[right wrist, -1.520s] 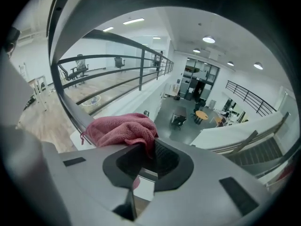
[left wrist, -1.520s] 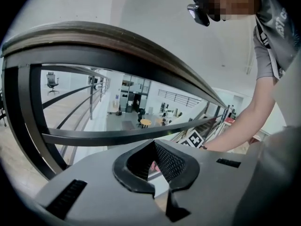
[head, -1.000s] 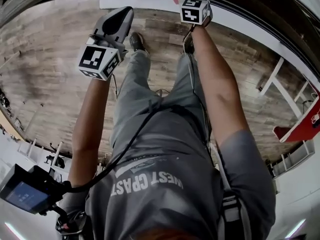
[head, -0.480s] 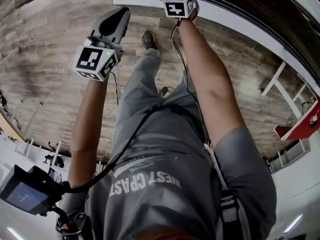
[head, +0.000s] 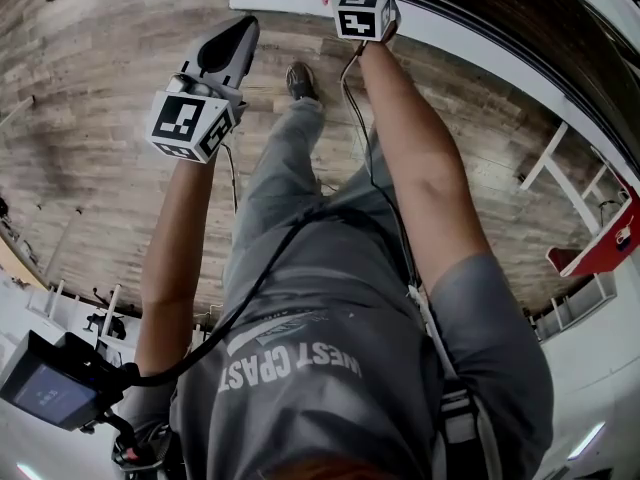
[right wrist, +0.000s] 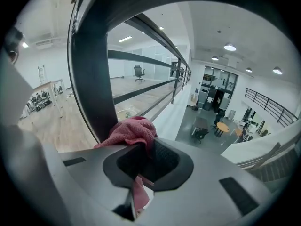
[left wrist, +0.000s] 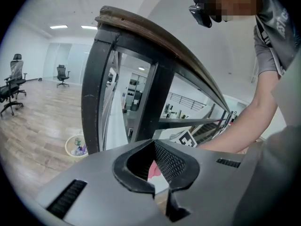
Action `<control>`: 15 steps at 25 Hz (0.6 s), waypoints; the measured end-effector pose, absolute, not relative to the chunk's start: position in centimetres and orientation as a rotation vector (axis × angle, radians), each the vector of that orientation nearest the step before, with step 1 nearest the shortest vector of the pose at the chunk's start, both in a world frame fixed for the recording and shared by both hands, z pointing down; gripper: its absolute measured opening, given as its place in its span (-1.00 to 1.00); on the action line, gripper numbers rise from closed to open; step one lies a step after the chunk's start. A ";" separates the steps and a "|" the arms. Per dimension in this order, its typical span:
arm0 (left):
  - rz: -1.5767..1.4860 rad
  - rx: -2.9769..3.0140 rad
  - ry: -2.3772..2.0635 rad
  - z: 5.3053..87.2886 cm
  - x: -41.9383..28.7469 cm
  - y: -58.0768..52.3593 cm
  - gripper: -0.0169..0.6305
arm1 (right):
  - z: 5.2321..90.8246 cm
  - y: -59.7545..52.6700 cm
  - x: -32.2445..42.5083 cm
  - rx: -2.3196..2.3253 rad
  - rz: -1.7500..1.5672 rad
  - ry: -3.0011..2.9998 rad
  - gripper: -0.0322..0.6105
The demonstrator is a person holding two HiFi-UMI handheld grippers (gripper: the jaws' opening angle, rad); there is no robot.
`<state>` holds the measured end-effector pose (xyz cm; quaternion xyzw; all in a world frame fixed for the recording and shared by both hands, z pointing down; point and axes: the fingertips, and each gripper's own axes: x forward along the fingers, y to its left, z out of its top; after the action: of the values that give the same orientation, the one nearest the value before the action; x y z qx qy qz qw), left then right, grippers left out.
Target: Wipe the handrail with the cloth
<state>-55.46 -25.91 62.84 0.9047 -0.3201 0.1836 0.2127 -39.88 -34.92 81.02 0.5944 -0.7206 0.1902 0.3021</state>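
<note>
Though a speck in head view, cloth [right wrist: 134, 131] between right tongs [right wrist: 146, 150].

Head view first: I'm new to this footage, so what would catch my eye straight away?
The pink cloth stands out most, bunched in the shut right gripper right beside a dark railing post. Next comes the curved wooden handrail sweeping across the left gripper view, above the left gripper, which is shut on nothing.
</note>
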 end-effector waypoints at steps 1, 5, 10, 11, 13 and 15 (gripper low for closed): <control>0.510 2.510 -0.890 62.9 -55.5 -25.9 -0.93 | 81.0 -34.9 -39.8 1.574 0.497 -1.911 -0.79; 0.511 2.503 -0.888 63.1 -55.6 -25.6 -0.93 | 80.9 -34.9 -39.5 1.569 0.488 -1.907 -0.79; 0.513 2.510 -0.874 63.0 -55.5 -25.2 -0.93 | 80.8 -34.9 -39.5 1.579 0.491 -1.910 -0.79; 0.513 2.509 -0.875 63.0 -55.5 -25.2 -0.93 | 80.8 -34.9 -39.5 1.582 0.492 -1.910 -0.79; 0.515 2.505 -0.878 63.1 -55.6 -25.2 -0.93 | 80.8 -34.9 -39.4 1.583 0.492 -1.911 -0.79; 0.517 2.501 -0.881 63.2 -55.7 -25.2 -0.93 | 80.7 -35.1 -39.5 1.582 0.491 -1.913 -0.79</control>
<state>-55.68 -25.21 63.19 0.9035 -0.3181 0.1868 0.2183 -39.46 -35.07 80.74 0.5961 -0.7210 0.1849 0.3009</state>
